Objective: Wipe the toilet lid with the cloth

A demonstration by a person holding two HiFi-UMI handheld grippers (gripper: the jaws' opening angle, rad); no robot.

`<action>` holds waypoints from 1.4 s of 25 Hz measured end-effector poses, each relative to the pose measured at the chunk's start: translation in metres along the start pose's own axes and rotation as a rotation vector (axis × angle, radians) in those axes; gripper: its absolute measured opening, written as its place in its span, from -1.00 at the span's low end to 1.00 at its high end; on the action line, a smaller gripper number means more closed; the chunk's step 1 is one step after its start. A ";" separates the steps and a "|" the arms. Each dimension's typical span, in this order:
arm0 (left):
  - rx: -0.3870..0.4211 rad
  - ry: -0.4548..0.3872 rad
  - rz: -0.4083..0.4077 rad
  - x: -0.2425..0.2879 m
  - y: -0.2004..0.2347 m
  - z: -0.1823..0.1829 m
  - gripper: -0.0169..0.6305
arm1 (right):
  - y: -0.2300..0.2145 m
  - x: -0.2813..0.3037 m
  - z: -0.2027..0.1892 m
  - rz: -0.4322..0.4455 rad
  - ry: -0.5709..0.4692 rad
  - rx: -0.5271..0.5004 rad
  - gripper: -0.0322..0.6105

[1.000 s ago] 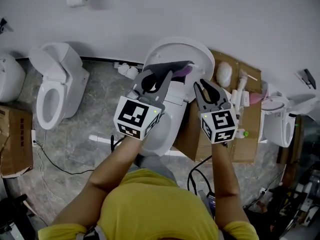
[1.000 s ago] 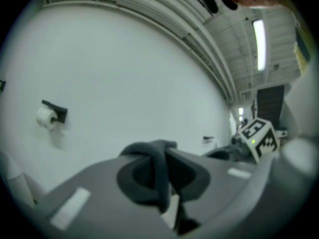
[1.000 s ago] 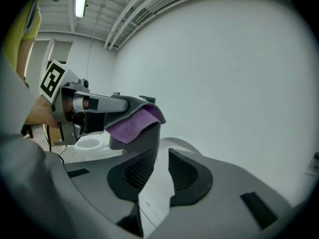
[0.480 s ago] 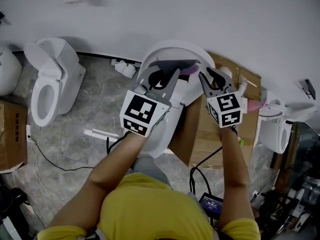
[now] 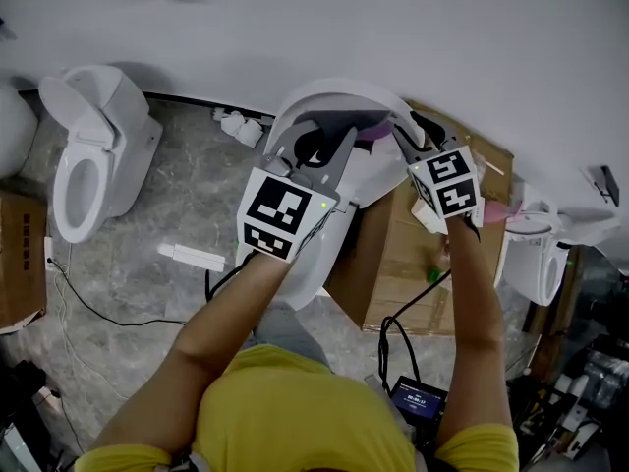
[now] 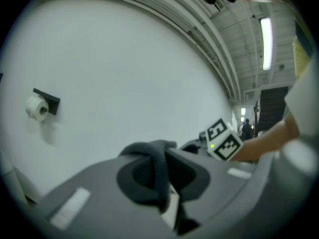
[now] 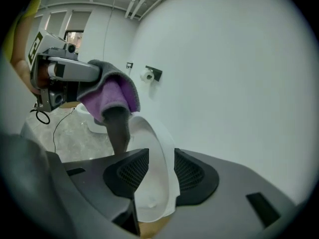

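A white wall point(image 5: 423, 28) is met by a grey marbled floor point(image 5: 182, 200). A toilet-paper roll point(image 6: 36, 107) is mounted on a black holder on the wall. A white toilet point(image 5: 128, 150) with its lid raised is seen at the left, and part of another point(image 5: 536, 254) at the right edge. Brown cardboard point(image 5: 408, 259) is laid flat right of centre. A cardboard box point(image 5: 20, 264) is cut off by the left edge, with a black cable point(image 5: 84, 301) trailed nearby. A white bar point(image 5: 192, 257) lies on the floor.
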State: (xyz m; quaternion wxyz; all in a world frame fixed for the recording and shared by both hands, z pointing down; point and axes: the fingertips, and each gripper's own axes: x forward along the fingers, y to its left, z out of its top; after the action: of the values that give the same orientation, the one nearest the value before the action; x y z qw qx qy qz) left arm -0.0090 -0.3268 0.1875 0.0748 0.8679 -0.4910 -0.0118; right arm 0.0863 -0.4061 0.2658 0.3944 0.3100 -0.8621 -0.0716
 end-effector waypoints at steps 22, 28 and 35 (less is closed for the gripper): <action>0.002 -0.003 0.033 -0.011 -0.003 0.002 -0.89 | -0.018 0.044 -0.020 0.175 0.227 -0.192 -0.40; 0.003 -0.015 0.034 -0.032 -0.018 0.002 -0.89 | 0.004 0.027 -0.022 0.144 0.243 -0.232 -0.41; 0.014 -0.026 0.038 -0.071 -0.040 0.003 -0.89 | 0.038 0.000 -0.022 0.093 0.234 -0.291 -0.41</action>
State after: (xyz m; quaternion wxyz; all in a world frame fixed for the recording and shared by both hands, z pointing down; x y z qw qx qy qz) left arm -0.0117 -0.2462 0.1754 0.0625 0.8585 -0.5086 -0.0182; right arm 0.0837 -0.3728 0.2947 0.5354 0.2157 -0.8043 -0.1407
